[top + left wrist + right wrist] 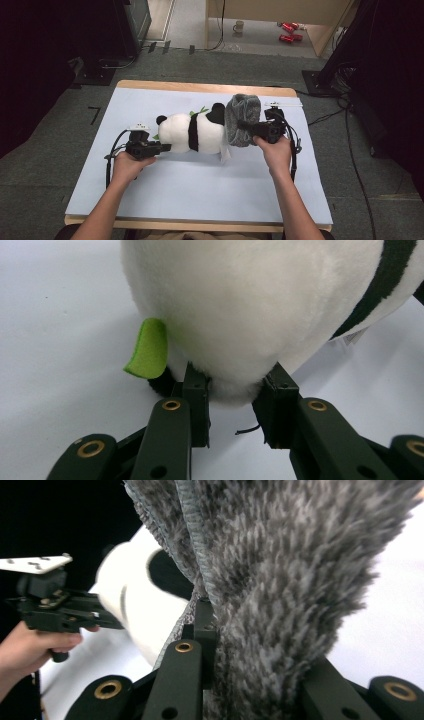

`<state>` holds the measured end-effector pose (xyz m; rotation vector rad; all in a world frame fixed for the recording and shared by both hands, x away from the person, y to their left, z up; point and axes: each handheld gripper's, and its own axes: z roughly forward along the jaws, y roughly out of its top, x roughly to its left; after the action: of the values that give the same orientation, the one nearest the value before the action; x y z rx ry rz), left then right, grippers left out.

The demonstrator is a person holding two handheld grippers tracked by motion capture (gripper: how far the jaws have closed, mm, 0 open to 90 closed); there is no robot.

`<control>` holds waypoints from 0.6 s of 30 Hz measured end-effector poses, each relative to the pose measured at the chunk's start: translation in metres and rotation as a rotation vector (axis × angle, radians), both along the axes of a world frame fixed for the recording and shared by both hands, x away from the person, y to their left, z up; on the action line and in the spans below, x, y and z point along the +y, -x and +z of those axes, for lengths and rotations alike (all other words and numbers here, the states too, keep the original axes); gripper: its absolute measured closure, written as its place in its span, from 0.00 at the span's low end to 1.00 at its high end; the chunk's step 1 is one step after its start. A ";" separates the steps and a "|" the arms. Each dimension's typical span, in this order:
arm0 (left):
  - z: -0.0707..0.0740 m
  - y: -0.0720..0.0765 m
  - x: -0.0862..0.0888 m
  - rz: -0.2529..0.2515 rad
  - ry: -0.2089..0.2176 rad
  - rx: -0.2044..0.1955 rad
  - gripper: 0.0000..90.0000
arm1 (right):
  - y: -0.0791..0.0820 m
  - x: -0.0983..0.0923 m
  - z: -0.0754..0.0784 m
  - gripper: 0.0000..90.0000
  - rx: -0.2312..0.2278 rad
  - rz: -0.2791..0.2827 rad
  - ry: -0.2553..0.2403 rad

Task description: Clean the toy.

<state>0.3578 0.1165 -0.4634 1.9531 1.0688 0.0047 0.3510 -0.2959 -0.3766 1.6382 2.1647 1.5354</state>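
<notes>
high view: your left gripper [161, 147] is clamped on the bottom end of the panda plush [192, 132], which lies on its side on the white table cover [200, 185]. Your right gripper [243, 125] holds the grey fuzzy hat [242, 119] right at the panda's head end.
left gripper view: jaws closed on the panda's white rump, plush bulging between the pads [196, 390]; a green felt leaf [148, 349] sits just left of the jaws.
right gripper view: jaws pinching the hat's edge [260, 600], fabric rising straight ahead of them; panda's head [135, 595] is just left, beyond the jaws.
progress: looks like you've got both pieces held, hat lined up but not pulled onto the head yet.
</notes>
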 end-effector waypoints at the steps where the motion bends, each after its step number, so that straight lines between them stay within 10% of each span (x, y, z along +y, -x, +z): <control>1: 0.000 0.000 0.000 0.002 0.002 0.001 0.78 | 0.001 0.001 0.002 0.87 -0.009 0.008 -0.013; 8: 0.000 0.000 0.000 0.003 0.002 0.000 0.78 | 0.001 0.016 0.007 0.87 -0.022 0.060 -0.067; 18: 0.000 0.000 0.000 -0.001 0.002 0.002 0.78 | -0.010 0.019 -0.030 0.87 0.065 0.040 0.003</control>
<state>0.3577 0.1163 -0.4637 1.9517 1.0690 0.0011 0.3614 -0.2765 -0.4069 1.6764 2.2445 1.5089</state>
